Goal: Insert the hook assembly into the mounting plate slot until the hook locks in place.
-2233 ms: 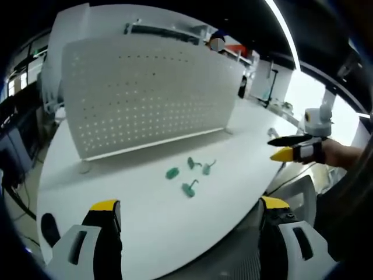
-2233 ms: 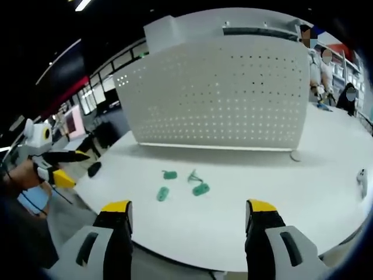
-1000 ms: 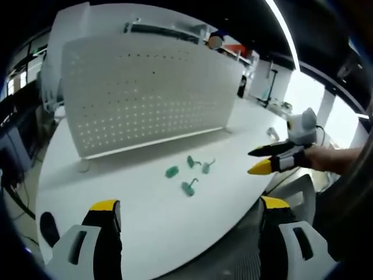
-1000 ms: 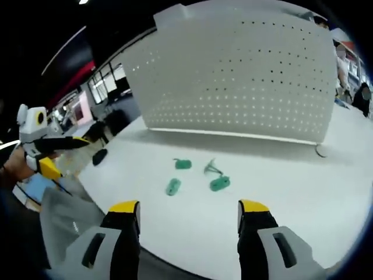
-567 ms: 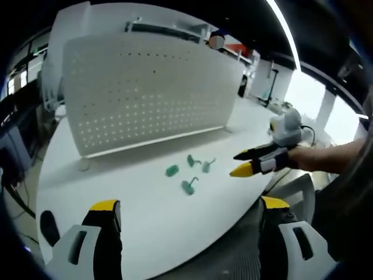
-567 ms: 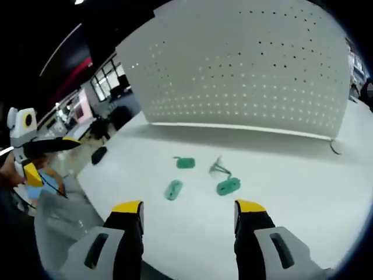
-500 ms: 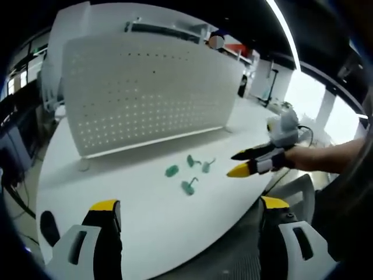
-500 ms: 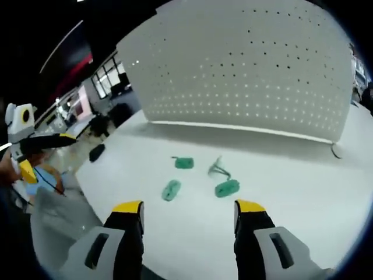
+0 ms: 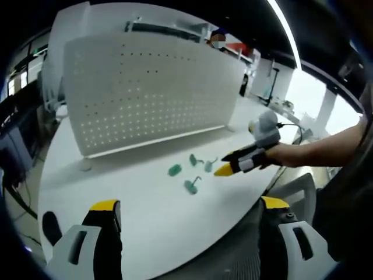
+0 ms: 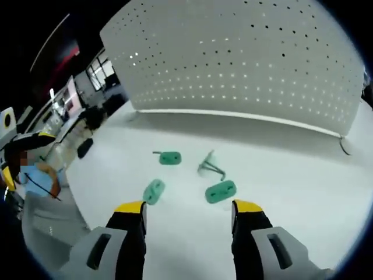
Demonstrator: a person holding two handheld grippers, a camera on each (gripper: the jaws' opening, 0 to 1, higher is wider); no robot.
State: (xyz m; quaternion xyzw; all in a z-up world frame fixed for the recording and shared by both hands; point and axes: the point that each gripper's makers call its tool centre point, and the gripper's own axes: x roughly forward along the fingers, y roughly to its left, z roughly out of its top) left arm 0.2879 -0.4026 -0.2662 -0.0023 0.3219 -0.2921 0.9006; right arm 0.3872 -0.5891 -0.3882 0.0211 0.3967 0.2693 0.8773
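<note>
While your left claw (image 9: 185, 224) hangs back off the near edge of the tabletop (image 9: 134, 204), its yellow-tipped jaws stand spread wide with nothing between them, which leaves the whole workspace on show in the left gripper view. The four green pieces lie loose in a small cluster in front of the white pegboard panel (image 9: 145, 93): one mounting plate (image 9: 174, 170) to the left, a hook piece (image 9: 195, 160) behind, a second one (image 9: 209, 165) just beside it, and a hook assembly (image 9: 191, 186) nearest you with its wire hook sticking up. Your right claw (image 9: 224, 167) comes in from the right and sits low, near that cluster. Its tips look close together from this side, but I cannot tell the gap here.

In the right gripper view, your right claw (image 10: 187, 211) points down at the parts with its jaws spread and empty. Its own view settles what the other left open. The green oval plate (image 10: 221, 191) lies just ahead of the right-hand jaw, the wire hook (image 10: 210, 165) just behind it, another plate (image 10: 154, 191) ahead of the left-hand jaw, and a third (image 10: 169, 157) farther off toward the pegboard panel (image 10: 245, 70). You seem lined up for a first pick, likely the near oval plate or the hook. Nothing is joined yet.
</note>
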